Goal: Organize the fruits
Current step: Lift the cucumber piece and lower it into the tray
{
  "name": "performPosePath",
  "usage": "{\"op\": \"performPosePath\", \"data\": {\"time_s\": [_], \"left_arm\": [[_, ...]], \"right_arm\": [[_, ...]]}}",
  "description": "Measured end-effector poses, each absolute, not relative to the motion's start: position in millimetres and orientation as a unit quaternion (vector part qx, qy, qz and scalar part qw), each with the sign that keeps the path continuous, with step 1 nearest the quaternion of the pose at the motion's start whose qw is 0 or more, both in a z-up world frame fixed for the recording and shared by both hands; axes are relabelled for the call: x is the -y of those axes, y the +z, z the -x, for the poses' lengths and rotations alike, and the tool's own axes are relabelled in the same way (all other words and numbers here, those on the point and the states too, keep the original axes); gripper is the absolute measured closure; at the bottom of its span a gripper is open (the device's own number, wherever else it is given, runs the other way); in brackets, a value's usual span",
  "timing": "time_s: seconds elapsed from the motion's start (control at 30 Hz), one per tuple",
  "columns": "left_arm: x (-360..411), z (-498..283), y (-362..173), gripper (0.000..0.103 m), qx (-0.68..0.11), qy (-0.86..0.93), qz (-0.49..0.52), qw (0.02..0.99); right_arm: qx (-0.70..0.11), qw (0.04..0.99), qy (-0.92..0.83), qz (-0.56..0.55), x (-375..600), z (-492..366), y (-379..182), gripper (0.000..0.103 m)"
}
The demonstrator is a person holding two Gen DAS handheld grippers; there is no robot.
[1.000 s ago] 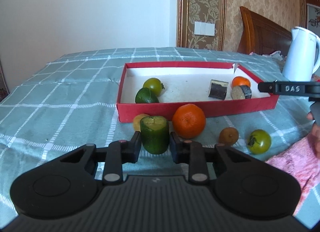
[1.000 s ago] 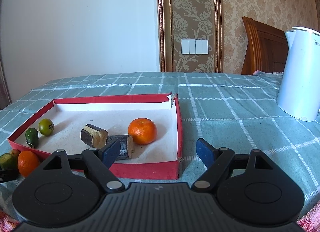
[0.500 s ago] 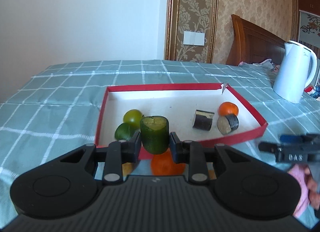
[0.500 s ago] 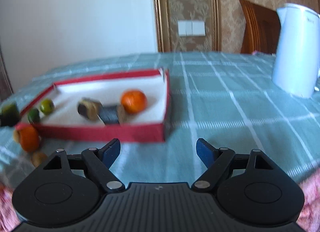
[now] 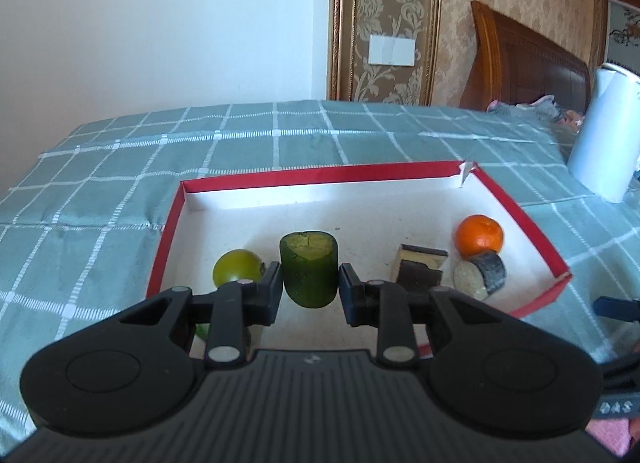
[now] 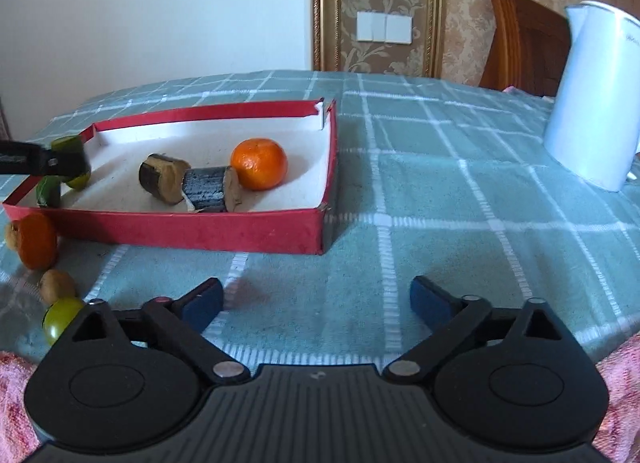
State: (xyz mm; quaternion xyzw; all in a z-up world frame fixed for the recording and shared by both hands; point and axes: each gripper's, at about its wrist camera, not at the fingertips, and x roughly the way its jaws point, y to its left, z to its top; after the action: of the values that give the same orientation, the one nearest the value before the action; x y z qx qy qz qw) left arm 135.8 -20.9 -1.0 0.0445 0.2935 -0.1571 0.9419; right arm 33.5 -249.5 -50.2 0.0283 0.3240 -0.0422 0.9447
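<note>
My left gripper (image 5: pixel 310 289) is shut on a dark green cucumber chunk (image 5: pixel 308 269), held above the near left part of the red box (image 5: pixel 320 175). Inside the box lie a green tomato (image 5: pixel 238 272), an orange (image 5: pixel 478 235) and two dark eggplant pieces (image 5: pixel 418 269). In the right wrist view the same box (image 6: pixel 200 227) sits left of my right gripper (image 6: pixel 316 301), whose jaws are opening wide over bare cloth with nothing between them. Outside the box at the left lie an orange (image 6: pixel 38 241), a small brown fruit (image 6: pixel 56 285) and a green tomato (image 6: pixel 62 317).
A white kettle (image 6: pixel 596 103) stands at the right on the green checked cloth (image 6: pixel 460 203). A wooden headboard (image 5: pixel 528 59) and the wall lie behind. Pink fabric (image 6: pixel 14 395) shows at the lower corners of the right wrist view.
My left gripper carried the cucumber chunk forward from in front of the box to above its inside. My right gripper drew back out of the box and its jaws spread wider.
</note>
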Motion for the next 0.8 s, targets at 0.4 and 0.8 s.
{"op": "performPosePath", "data": {"time_s": [0.4,0.8], "left_arm": [[37,-160,-18,0.076,-0.313,-0.137,-0.063,0.938],[33,-147,-16,0.047,-0.289,-0.103,-0.082,0.948]], "right_arm": [[-0.324,0.945,-0.042,-0.028,250,-34,-50,0.001],[-0.324,0.945,-0.042,-0.028,250,-34,-50,0.001]]}}
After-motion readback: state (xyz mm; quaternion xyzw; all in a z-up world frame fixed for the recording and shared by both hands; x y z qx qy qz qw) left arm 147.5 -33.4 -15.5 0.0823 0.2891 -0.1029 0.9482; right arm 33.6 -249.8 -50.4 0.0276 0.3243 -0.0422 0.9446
